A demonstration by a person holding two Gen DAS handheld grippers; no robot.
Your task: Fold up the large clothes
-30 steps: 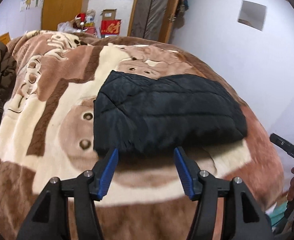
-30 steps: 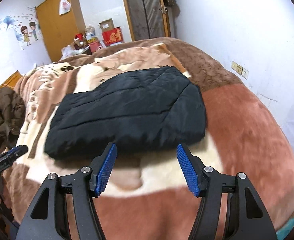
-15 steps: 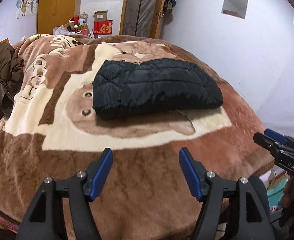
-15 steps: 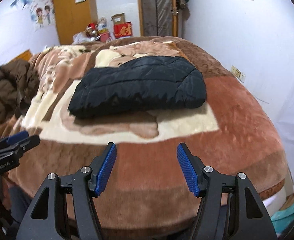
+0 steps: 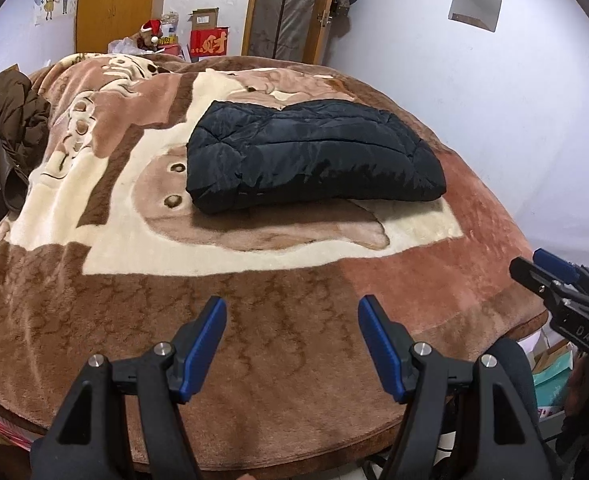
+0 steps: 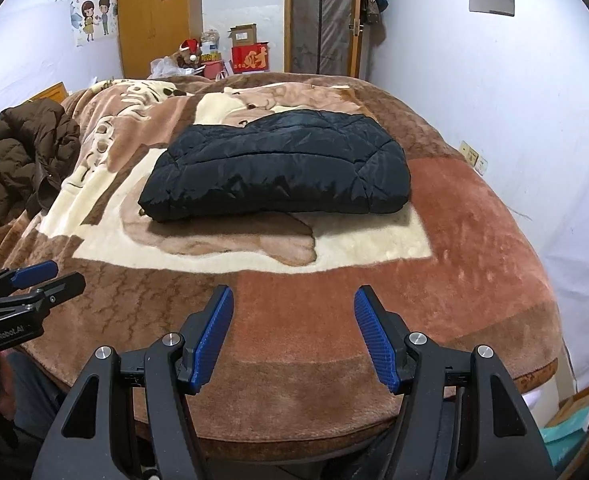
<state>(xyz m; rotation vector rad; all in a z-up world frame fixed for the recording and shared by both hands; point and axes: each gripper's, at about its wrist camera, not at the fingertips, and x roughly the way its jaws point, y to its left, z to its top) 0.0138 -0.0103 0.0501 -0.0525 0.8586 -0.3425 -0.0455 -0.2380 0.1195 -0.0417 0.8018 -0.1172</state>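
Observation:
A black quilted jacket (image 5: pixel 314 156) lies folded into a compact rectangle in the middle of the bed; it also shows in the right wrist view (image 6: pixel 282 172). My left gripper (image 5: pixel 292 316) is open and empty, held over the bed's near edge, well short of the jacket. My right gripper (image 6: pixel 294 308) is open and empty too, over the near edge. Each gripper shows at the side of the other's view: the right one (image 5: pixel 550 276) and the left one (image 6: pixel 38 280).
The bed carries a brown and cream plush blanket (image 5: pixel 254 320). A brown puffy coat (image 6: pixel 34 148) lies crumpled at the bed's left side. A wardrobe (image 6: pixel 154 16), boxes (image 6: pixel 250 56) and a door stand behind. A white wall runs along the right.
Both grippers have pulled back from the folded jacket toward the bed's near edge. The jacket has stayed in place. Both grippers stay open.

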